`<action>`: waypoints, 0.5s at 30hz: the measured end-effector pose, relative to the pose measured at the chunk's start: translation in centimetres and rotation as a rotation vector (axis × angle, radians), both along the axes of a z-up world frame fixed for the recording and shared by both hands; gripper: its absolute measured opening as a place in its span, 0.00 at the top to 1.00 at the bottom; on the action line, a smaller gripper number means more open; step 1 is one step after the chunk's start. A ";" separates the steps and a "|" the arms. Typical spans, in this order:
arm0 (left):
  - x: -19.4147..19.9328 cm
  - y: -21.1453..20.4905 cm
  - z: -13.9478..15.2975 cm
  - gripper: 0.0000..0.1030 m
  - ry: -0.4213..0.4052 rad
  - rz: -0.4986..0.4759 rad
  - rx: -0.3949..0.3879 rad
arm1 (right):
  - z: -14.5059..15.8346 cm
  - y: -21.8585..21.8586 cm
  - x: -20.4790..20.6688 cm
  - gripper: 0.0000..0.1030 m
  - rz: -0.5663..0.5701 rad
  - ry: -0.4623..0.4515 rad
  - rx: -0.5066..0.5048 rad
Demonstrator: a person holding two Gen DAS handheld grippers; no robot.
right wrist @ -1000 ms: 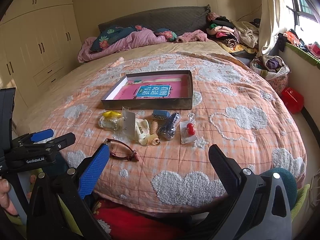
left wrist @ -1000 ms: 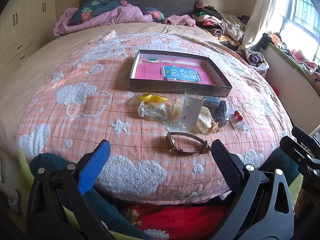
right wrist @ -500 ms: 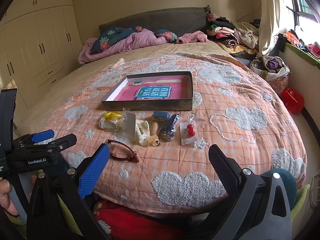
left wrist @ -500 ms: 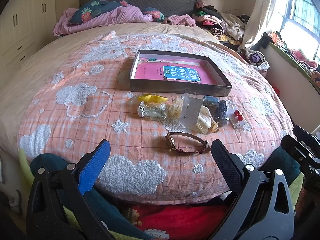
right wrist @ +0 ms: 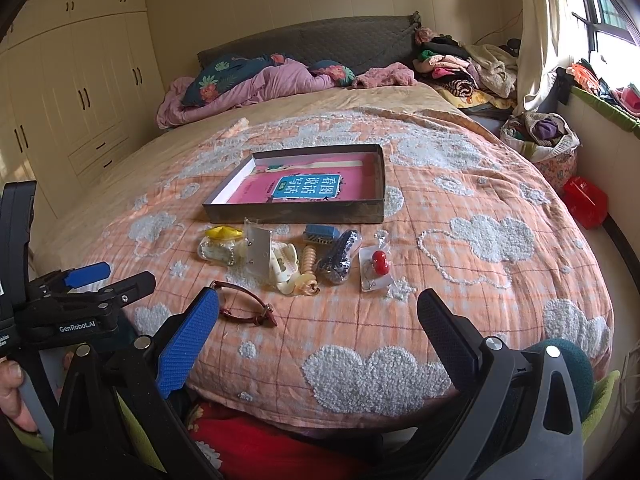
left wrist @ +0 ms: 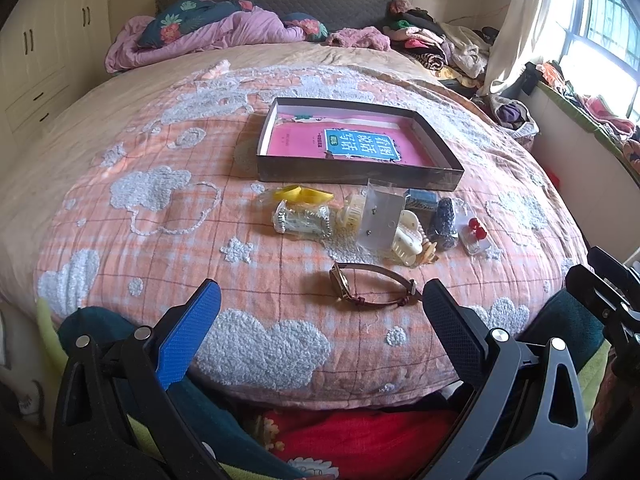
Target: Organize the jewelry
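Jewelry just before the tray, watch nearer; your left gripper and right gripper spread, empty.

Both grippers black plastic, silver screws; each had one blue pad, one black pad; "GenRobot.AI" printed.
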State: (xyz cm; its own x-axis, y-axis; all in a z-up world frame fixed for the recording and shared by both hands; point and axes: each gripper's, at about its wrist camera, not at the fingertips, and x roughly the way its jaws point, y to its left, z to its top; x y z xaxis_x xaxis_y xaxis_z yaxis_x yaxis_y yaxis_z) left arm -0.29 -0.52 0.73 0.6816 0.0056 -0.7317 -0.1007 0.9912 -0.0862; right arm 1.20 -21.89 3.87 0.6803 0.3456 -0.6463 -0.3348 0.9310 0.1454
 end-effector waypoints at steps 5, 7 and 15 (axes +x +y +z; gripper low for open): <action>0.4 0.1 -0.5 0.08 0.023 -0.012 -0.008 | 0.2 0.0 0.1 0.04 -0.001 0.007 -0.003; 1.0 0.3 -1.1 0.08 0.050 -0.016 -0.008 | -0.4 -0.3 0.7 0.04 -0.001 0.016 -0.006; 4.1 1.1 -6.0 0.08 0.183 -0.052 -0.002 | -2.4 -1.7 3.9 0.04 -0.026 0.061 -0.015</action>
State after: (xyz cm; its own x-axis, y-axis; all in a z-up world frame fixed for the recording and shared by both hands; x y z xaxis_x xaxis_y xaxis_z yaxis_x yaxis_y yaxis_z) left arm 3.84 0.61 -5.27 0.5366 -0.0280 -0.8434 -0.0637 0.9953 -0.0736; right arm 5.10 -23.57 1.51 0.6476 0.3183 -0.6923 -0.3017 0.9414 0.1506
